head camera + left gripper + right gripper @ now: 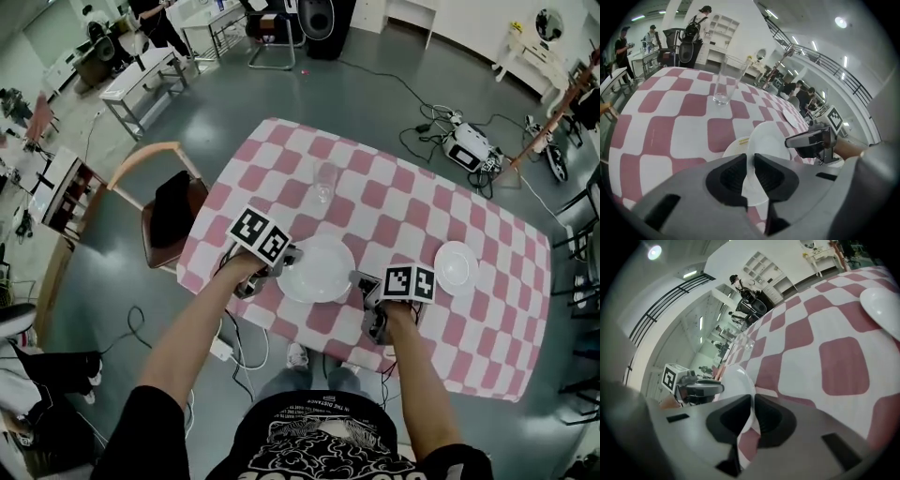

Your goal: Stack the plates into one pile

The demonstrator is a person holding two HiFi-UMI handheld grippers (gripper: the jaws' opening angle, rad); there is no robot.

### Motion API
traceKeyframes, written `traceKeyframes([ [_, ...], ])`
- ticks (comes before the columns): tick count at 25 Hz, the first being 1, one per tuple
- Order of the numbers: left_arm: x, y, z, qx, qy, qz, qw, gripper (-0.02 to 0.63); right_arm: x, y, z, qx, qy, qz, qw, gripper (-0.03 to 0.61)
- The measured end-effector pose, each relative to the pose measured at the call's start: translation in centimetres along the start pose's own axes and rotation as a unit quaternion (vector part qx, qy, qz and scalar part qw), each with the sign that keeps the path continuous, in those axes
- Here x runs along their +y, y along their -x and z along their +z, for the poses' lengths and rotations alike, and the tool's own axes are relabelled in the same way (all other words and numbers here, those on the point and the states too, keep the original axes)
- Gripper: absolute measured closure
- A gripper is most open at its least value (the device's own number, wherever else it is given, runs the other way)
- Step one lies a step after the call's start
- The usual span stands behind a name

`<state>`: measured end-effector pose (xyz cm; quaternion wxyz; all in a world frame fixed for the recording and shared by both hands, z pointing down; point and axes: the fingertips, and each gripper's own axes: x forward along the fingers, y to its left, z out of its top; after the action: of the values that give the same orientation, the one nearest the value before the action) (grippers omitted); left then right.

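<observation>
A large white plate [317, 270] sits over the near middle of the pink-and-white checked table [394, 225]. My left gripper [284, 259] is shut on its left rim, and my right gripper [364, 283] is shut on its right rim. In the left gripper view the plate [766, 140] runs up from between the left gripper's [750, 174] pads, tilted, with the right gripper [796, 140] across it. A pale rim with a yellow mark [735, 143] shows just under it. The right gripper view shows the plate [737, 378] in the right gripper [753, 416]. A smaller white plate [456, 266] lies to the right.
An empty clear glass [325, 183] stands upright beyond the held plate. A wooden chair [159, 202] with a dark seat is at the table's left edge. Cables and a device [466, 145] lie on the floor behind the table. People stand far off.
</observation>
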<state>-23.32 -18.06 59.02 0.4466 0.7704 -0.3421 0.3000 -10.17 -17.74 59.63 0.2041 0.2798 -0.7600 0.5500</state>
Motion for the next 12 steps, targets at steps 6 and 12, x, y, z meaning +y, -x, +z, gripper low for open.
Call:
traceKeyframes([
  [6, 2.2, 1.1, -2.3, -0.008, 0.037, 0.013, 0.9992, 0.555, 1.2, -2.5, -0.7, 0.028, 0.014, 0.006, 0.999, 0.545],
  [12, 3.3, 1.1, -3.4, -0.005, 0.055, 0.016, 0.9984, 0.551, 1.4, -3.8, -1.1, 0.041, 0.019, 0.003, 0.999, 0.544],
])
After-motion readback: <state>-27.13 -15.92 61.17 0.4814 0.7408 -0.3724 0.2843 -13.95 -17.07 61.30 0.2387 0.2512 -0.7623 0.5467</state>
